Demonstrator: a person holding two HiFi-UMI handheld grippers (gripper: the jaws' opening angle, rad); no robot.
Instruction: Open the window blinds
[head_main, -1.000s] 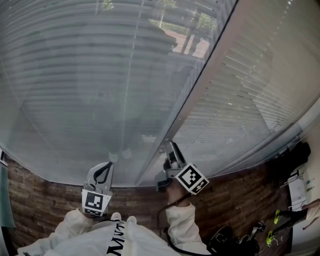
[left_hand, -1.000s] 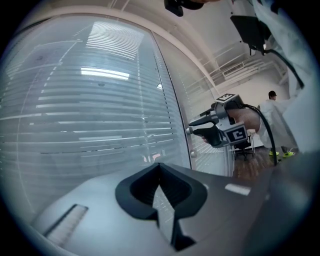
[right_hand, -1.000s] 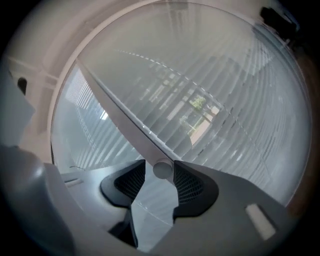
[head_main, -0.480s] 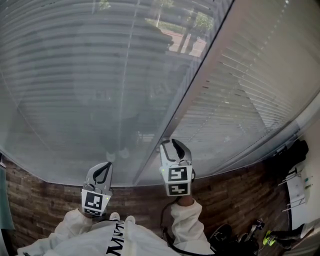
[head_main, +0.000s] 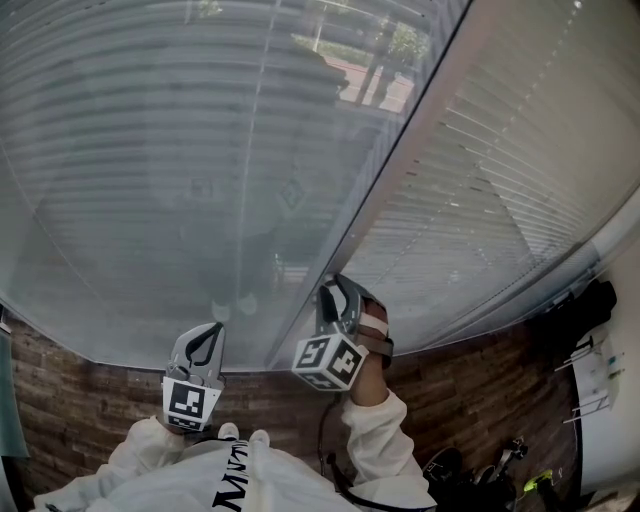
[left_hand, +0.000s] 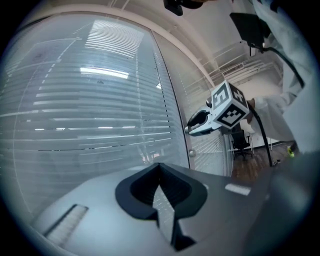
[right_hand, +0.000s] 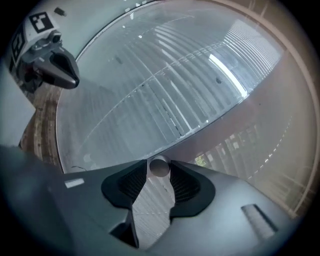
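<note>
**Right gripper on the wand, blinds down**

The blinds (head_main: 150, 150) hung lowered over both panes in front of the person, their slats turned mostly flat, with a frame post (head_main: 400, 170) between the two panels. The right gripper (head_main: 343, 292) was up against the foot of that post. Its jaws had just been closing, and the round lower end of the wand (right_hand: 159, 167) sat between them, touching the pad on each side. The left gripper (head_main: 212, 335) was held level near the left panel, its jaws pressed together on nothing.

The wand looked like a slim, stiff, smooth rod, probably light and likely to slip in the pads when twisted. A firm pinch near its lower end, square across the rod, seemed the best hold. The slats looked thin and easily bent, so they were best left untouched.
</note>
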